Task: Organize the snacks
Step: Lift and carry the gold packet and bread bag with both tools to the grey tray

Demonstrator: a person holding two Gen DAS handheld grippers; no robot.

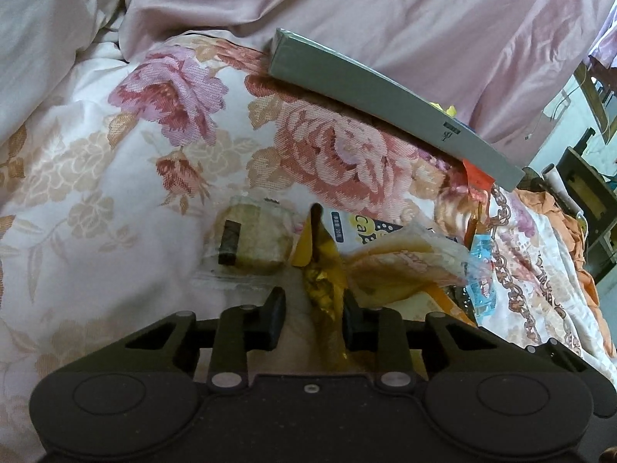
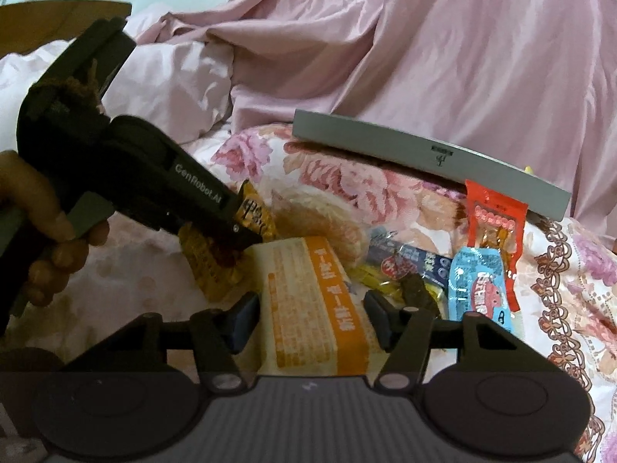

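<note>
A pile of snack packets lies on a floral bedspread. My left gripper has a yellow-orange packet between its fingers; in the right wrist view the left gripper is closed on that orange packet. My right gripper straddles a white and orange packet, with its fingers close to the packet's sides. A clear-wrapped bread snack lies just beyond the left gripper. A red packet and a blue packet lie to the right.
A flat grey box lies tilted behind the pile, also in the right wrist view. Pink satin bedding is heaped behind it. Furniture stands at the far right past the bed's edge.
</note>
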